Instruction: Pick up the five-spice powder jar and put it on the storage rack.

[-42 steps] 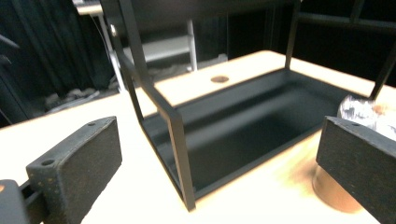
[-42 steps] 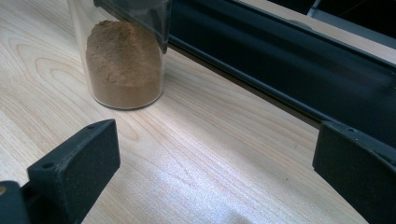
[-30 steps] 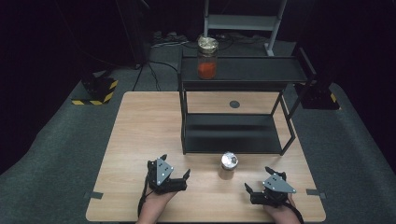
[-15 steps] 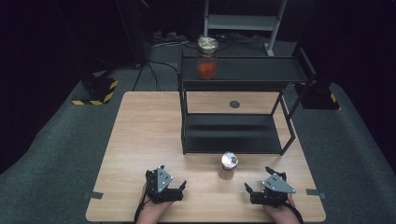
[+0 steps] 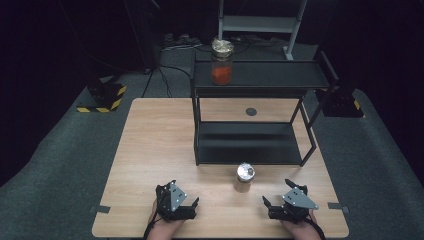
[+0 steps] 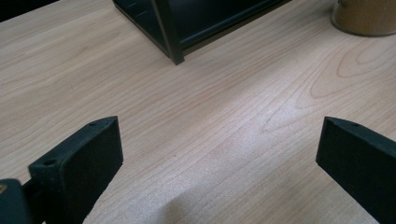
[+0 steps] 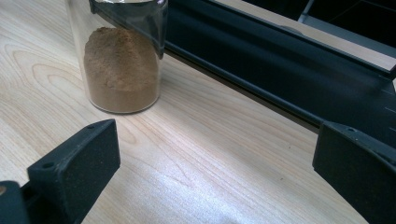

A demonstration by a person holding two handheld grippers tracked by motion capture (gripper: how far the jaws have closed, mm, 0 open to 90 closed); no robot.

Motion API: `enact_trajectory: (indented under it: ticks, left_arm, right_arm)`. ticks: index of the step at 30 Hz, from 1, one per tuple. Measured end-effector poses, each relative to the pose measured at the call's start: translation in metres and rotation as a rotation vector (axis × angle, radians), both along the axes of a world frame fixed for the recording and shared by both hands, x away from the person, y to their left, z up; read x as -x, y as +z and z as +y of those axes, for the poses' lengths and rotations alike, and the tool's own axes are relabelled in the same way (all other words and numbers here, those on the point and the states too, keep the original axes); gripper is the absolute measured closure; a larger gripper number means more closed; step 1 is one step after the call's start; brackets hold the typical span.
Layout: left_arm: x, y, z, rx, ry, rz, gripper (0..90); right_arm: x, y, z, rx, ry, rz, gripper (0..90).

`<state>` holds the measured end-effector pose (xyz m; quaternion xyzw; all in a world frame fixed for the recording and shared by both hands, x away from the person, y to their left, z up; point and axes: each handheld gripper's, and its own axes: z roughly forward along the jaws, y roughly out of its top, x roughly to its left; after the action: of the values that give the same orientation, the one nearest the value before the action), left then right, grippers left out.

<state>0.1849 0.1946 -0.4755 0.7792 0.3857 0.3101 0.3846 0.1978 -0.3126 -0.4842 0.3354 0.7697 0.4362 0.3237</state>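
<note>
A glass jar of brown powder point(image 5: 245, 177) with a shiny lid stands on the wooden table point(image 5: 150, 150) just in front of the black shelf rack point(image 5: 255, 115). In the right gripper view the jar of brown powder point(image 7: 123, 65) sits upper left. A jar with red contents point(image 5: 222, 62) stands on the rack's top shelf at its left end. My left gripper point(image 5: 192, 205) rests low near the table's front edge, left of the brown jar, jaws wide apart over bare wood point(image 6: 219, 135). My right gripper point(image 5: 272, 205) sits to the jar's right, also open and empty point(image 7: 215, 154).
The rack's lower shelf point(image 5: 250, 142) is bare. A small dark round disc point(image 5: 251, 111) lies on the table behind the rack. On the floor stand a yellow-black striped block point(image 5: 102, 97) at the left and a dark stand point(image 5: 340, 102) at the right.
My left gripper has drawn back toward the table's front edge and sits lower. The right gripper and both jars have stayed put.
</note>
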Motion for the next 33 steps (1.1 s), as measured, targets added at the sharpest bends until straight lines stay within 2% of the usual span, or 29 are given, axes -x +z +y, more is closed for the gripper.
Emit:
enact_trajectory:
  ticks: [3, 8, 15, 17, 21, 30, 33]
  left_arm:
    - [0.002, -0.002, 0.000, -0.002, -0.004, -0.014, 0.8]
    - [0.001, -0.001, -0.001, -0.013, -0.012, -0.009, 0.8]
    - [-0.002, 0.001, 0.000, -0.011, -0.015, 0.007, 0.9]
    - [-0.002, 0.001, 0.001, -0.008, -0.019, 0.006, 0.8]
    - [-0.001, 0.000, 0.002, 0.001, -0.018, 0.003, 0.9]
    - [0.000, 0.000, 0.000, -0.027, -0.036, -0.007, 0.8]
    - [0.000, 0.000, 0.000, -0.024, -0.035, -0.007, 0.9]
  right_arm:
    - [0.000, 0.000, 0.001, 0.006, -0.003, 0.000, 0.0]
    - [-0.002, 0.002, 0.002, 0.001, -0.005, 0.011, 0.0]
    - [0.003, 0.010, 0.002, -0.022, 0.001, -0.018, 0.0]
    - [0.003, 0.013, 0.002, -0.040, 0.013, -0.029, 0.0]
    - [0.003, 0.019, 0.007, -0.046, 0.033, -0.043, 0.0]
    - [0.000, 0.031, 0.021, -0.078, 0.070, -0.047, 0.0]
    - [-0.001, 0.033, 0.025, -0.084, 0.078, -0.047, 0.0]
